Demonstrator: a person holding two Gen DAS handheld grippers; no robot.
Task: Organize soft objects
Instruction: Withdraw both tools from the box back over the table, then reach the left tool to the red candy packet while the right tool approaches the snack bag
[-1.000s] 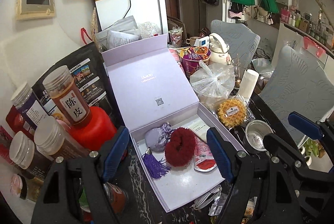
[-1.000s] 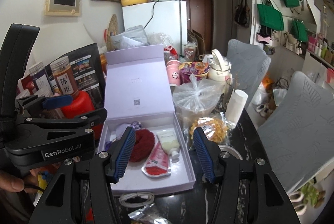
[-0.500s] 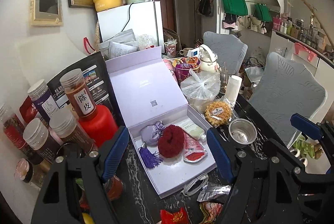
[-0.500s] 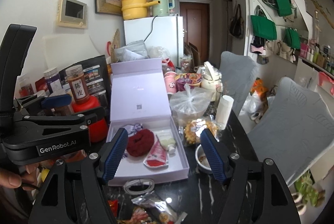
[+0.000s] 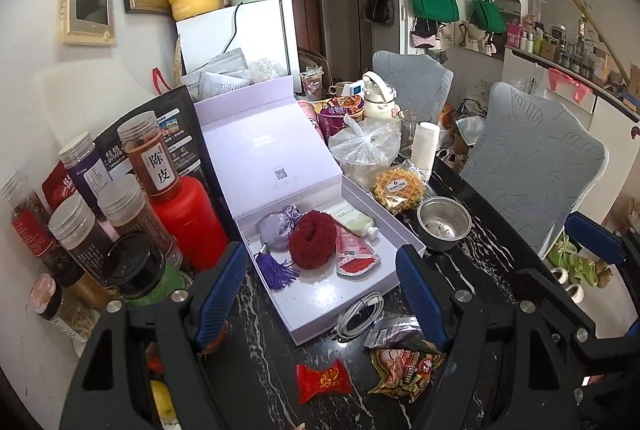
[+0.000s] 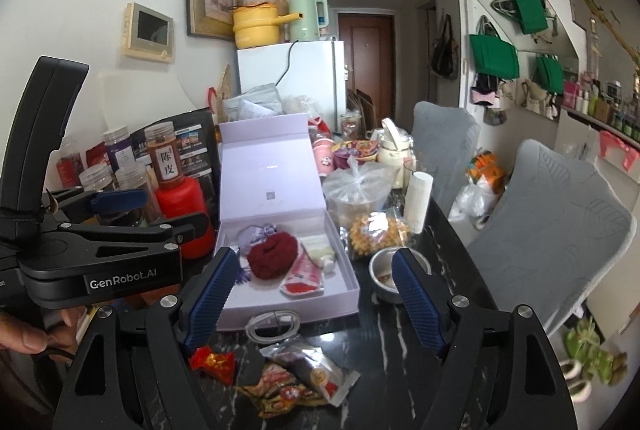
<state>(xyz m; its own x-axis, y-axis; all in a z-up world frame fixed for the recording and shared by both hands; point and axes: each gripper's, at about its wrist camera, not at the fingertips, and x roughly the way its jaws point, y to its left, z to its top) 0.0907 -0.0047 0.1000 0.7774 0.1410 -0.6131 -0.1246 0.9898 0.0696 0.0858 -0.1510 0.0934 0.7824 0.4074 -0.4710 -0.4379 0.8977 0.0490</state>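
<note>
Item: lilac box [image 5: 394, 272], lid up, holding red fuzzy puff [image 5: 312, 244], purple sachet [image 5: 276, 226], red pouch [image 5: 352, 254]. Left gripper [image 5: 320, 294] spread, empty; right gripper [image 6: 310, 294] opening, empty (both near of box). Advice: fetch loose soft items next, enter above the wall.

the red puff [image 6: 272, 262] hides part of the purple sachet [image 6: 256, 234].

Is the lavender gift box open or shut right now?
Open. The lavender gift box has its lid standing up behind the tray, and the red fuzzy scrunchie lies exposed inside.
</note>
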